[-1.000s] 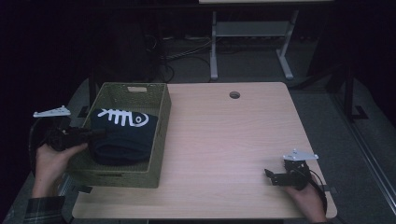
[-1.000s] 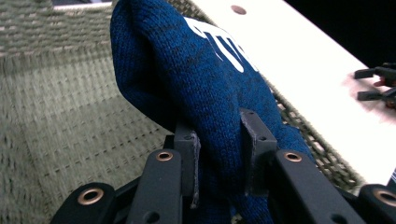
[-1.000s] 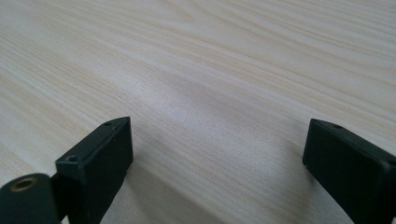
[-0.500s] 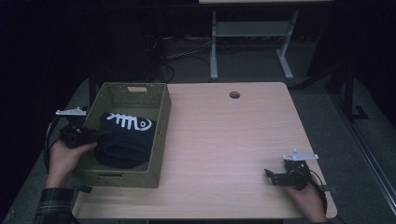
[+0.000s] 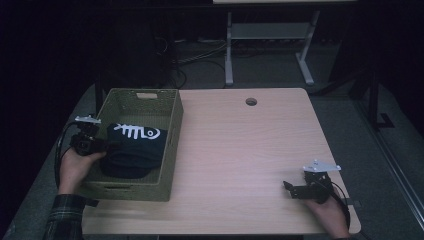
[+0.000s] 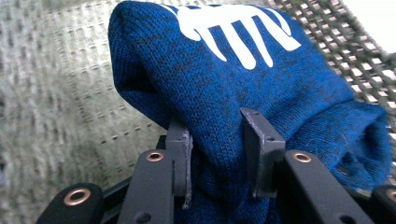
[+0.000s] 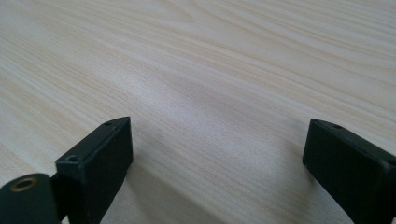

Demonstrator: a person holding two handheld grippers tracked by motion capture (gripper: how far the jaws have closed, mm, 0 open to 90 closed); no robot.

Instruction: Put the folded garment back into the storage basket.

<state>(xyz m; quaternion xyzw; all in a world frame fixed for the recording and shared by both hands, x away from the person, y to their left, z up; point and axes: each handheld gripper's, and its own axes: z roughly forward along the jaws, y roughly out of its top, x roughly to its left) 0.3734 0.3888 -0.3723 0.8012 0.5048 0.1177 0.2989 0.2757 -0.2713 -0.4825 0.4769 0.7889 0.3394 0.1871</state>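
Note:
A dark blue knit sweater (image 5: 132,147) with a white fishbone print lies folded inside the olive woven basket (image 5: 125,191) at the table's left. My left gripper (image 5: 107,146) reaches over the basket's left wall to the sweater's near-left edge. In the left gripper view a fold of the sweater (image 6: 233,84) sits between the jaws of the left gripper (image 6: 217,135); they have just been opening and the knit looks slack between them. My right gripper (image 5: 288,188) rests on the table near the front right corner. In its own view the right gripper (image 7: 217,140) stands open over bare wood.
The light wooden table (image 5: 240,150) has a round cable hole (image 5: 251,101) near its far edge. A metal stand (image 5: 265,45) and cables lie on the dark floor behind it. The basket's right wall (image 5: 172,135) stands beside the open tabletop.
The left hand has come down and forward along the basket's left side with the sweater, which now lies lower in the basket. The right hand has not moved.

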